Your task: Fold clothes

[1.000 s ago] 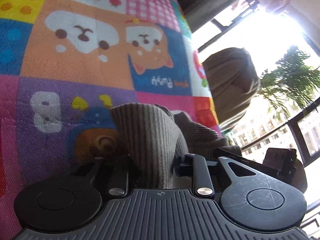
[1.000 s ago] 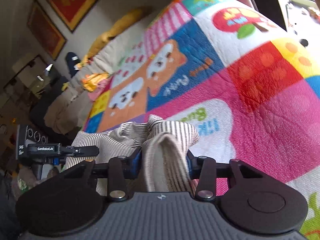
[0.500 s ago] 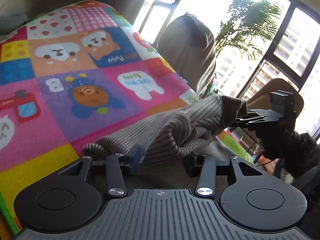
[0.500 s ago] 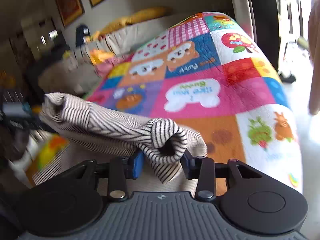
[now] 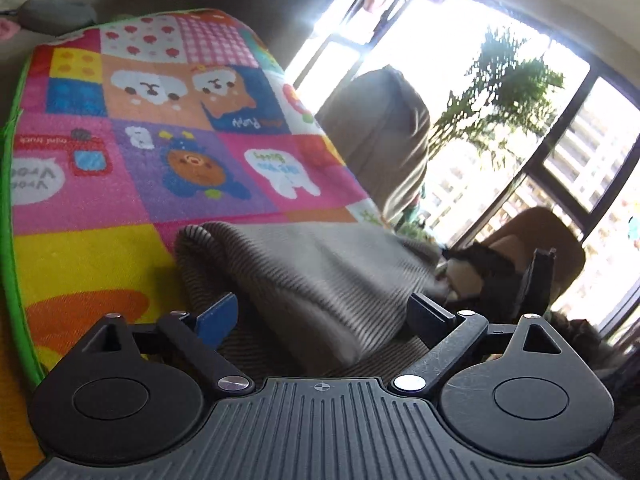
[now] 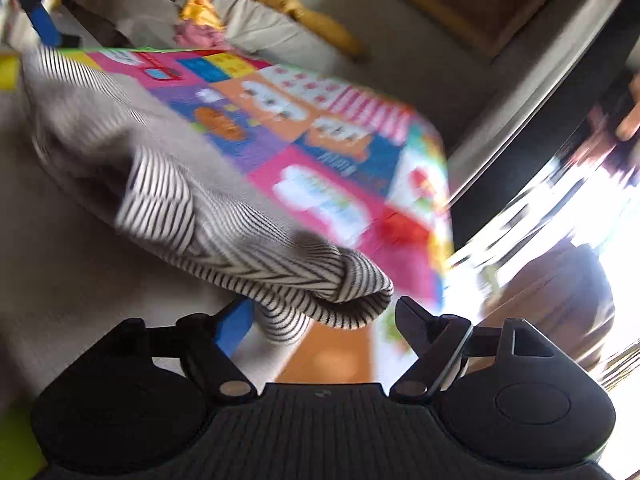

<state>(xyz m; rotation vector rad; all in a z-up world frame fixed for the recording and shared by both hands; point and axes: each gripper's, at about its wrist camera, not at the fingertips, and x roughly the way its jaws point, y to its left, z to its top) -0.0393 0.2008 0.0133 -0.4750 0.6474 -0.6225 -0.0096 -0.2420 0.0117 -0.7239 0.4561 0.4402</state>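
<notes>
A grey-and-white striped garment (image 5: pixel 312 272) lies folded over at the near end of a colourful play mat (image 5: pixel 160 128). My left gripper (image 5: pixel 322 314) has its jaws opening wide; the fold of cloth sits between them, and neither pad presses on it. In the right wrist view, a rolled striped edge (image 6: pixel 320 280) of the same garment hangs between the opening jaws of my right gripper (image 6: pixel 326 320), loose from the pads. That view is blurred and tilted. The right gripper's black body (image 5: pixel 536 280) shows at the garment's far corner in the left wrist view.
The mat's green border (image 5: pixel 8 240) runs along the left. A brown padded seat (image 5: pixel 380 132) and a plant (image 5: pixel 516 76) stand by the bright window. A pale sofa with yellow cushions (image 6: pixel 304 20) and a framed picture (image 6: pixel 480 0) lie beyond the mat.
Both grippers carried the striped garment back across the mat to its near end. Their jaws, shut on the cloth before, have spread and let it go. The right view has rolled.
</notes>
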